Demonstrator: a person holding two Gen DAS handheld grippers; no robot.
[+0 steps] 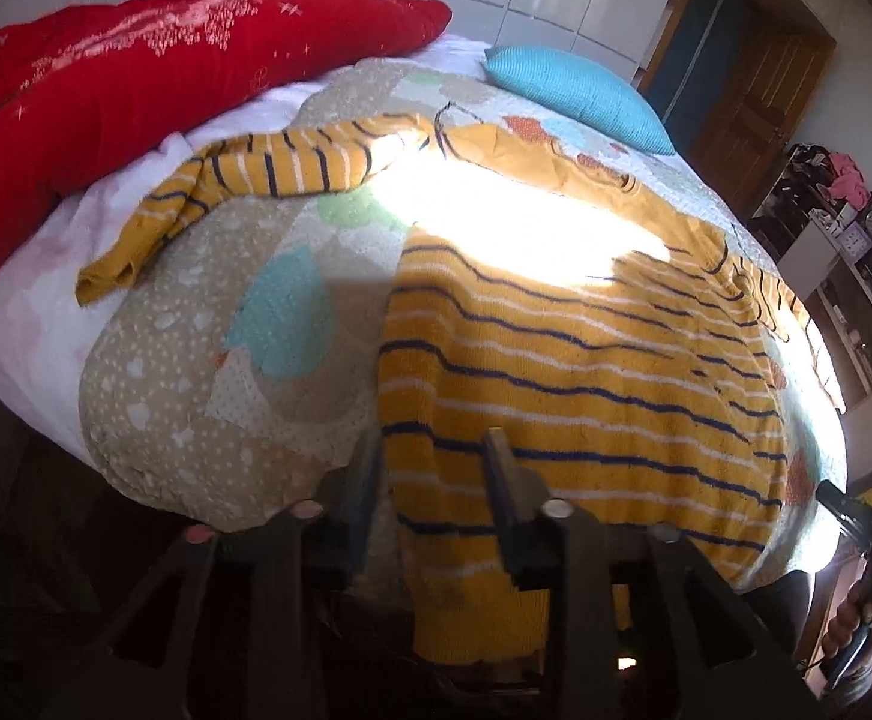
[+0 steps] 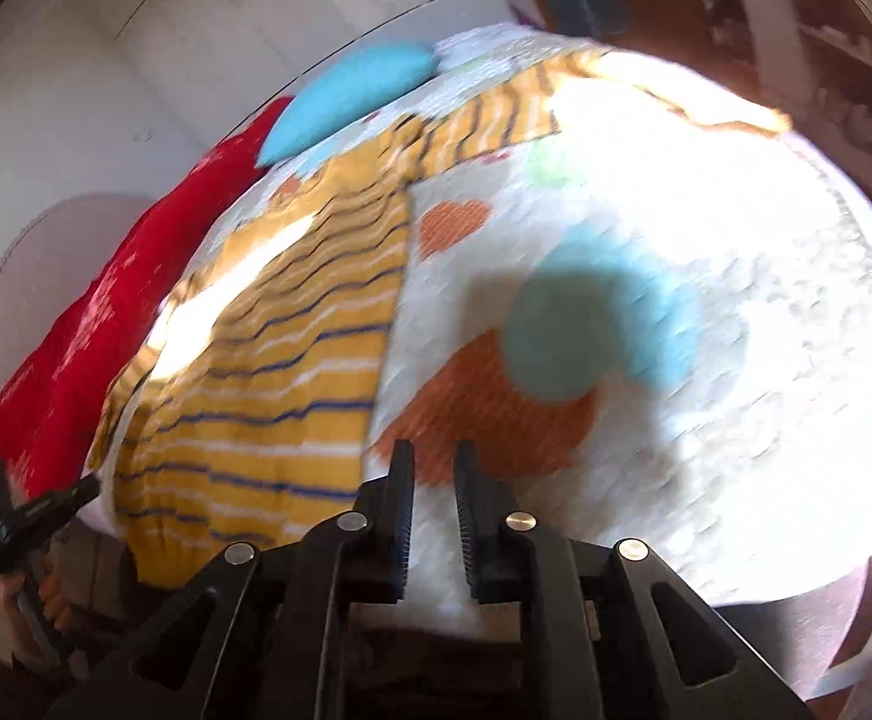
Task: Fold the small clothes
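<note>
A small mustard-yellow sweater [image 1: 568,372] with navy and white stripes lies spread flat on the bed, hem hanging over the near edge, one sleeve [image 1: 237,180] stretched to the far left. My left gripper [image 1: 432,450] is open at the sweater's hem, its left bottom corner between the fingers. In the right wrist view the sweater [image 2: 255,372] lies to the left. My right gripper [image 2: 434,462] is open and empty over the quilt to the right of the sweater. The right gripper also shows at the right edge of the left wrist view [image 1: 868,546].
The bed has a patterned quilt [image 1: 207,360] with coloured patches. A long red pillow [image 1: 105,90] lies along the far left, a blue cushion [image 1: 580,96] at the far end. A wooden door [image 1: 754,102] and cluttered shelves [image 1: 838,210] stand to the right.
</note>
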